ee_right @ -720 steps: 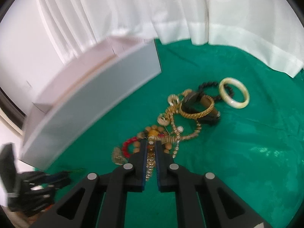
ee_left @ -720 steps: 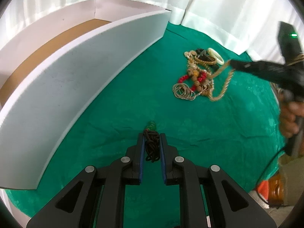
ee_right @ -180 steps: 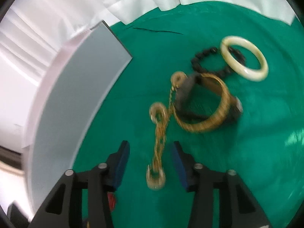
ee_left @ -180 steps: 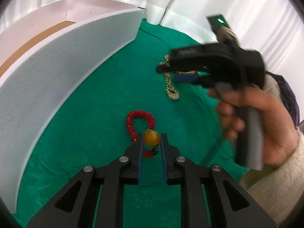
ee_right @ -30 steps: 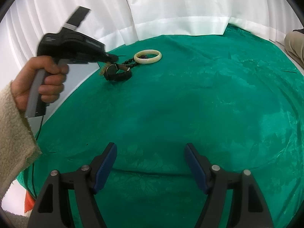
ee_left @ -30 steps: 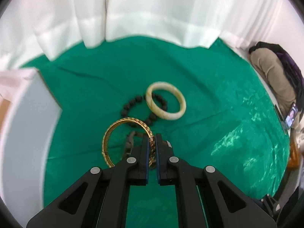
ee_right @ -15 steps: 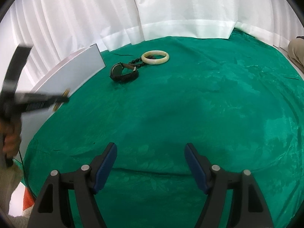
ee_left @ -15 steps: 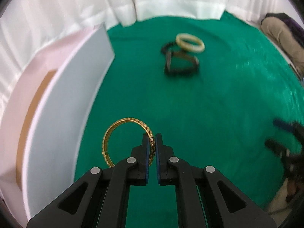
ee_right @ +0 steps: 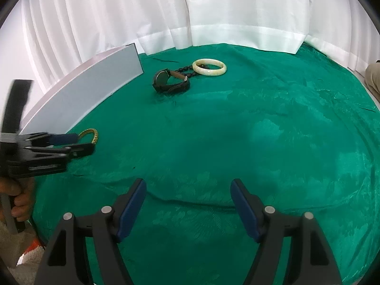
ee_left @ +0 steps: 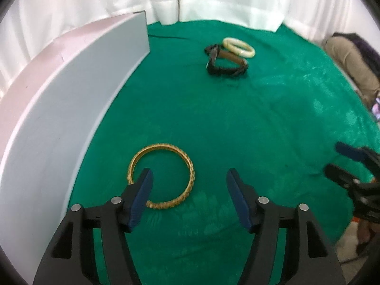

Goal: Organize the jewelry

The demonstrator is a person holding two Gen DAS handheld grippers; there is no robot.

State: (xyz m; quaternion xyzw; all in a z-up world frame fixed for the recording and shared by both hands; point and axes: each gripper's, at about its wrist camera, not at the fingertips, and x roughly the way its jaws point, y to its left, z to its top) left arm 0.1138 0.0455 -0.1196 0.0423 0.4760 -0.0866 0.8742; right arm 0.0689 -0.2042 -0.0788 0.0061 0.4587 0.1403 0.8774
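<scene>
Left wrist view
- left gripper (ee_left: 188, 178): jaws have just been opening, now wide apart; pads press on nothing
- gold bangle (ee_left: 161, 175): lies flat on the green cloth (ee_left: 237, 118), let go. The left blue pad overlaps its left rim in the picture, contact unclear; right pad well clear of it
- bangle position: just beside the white box wall (ee_left: 78, 109), near its lower end
- watch (ee_left: 225, 63): dark strap, on its side, far part of the cloth
- cream bangle (ee_left: 238, 47): flat, just behind the watch, touching or almost
- black bead bracelet (ee_left: 210, 48): mostly hidden behind watch and cream bangle
- right gripper (ee_left: 342, 161): at the right edge, blurred, jaws parted, nothing between them
- backdrop: white curtain (ee_left: 213, 0) round the table

Right wrist view
- right gripper (ee_right: 188, 200): jaws wide open, empty, only cloth (ee_right: 237, 142) between the pads
- left gripper (ee_right: 73, 143): at the left edge, held by a hand (ee_right: 14, 201) with a fleecy sleeve; fingers spread over the gold bangle (ee_right: 91, 135)
- gold bangle: only an arc shows past the fingertips, on the cloth by the box wall (ee_right: 83, 95)
- watch (ee_right: 169, 83): far centre, face turned left
- bead bracelet (ee_right: 186, 70): between the watch and the cream bangle (ee_right: 209, 67)
- far group vs gold bangle: well apart
</scene>
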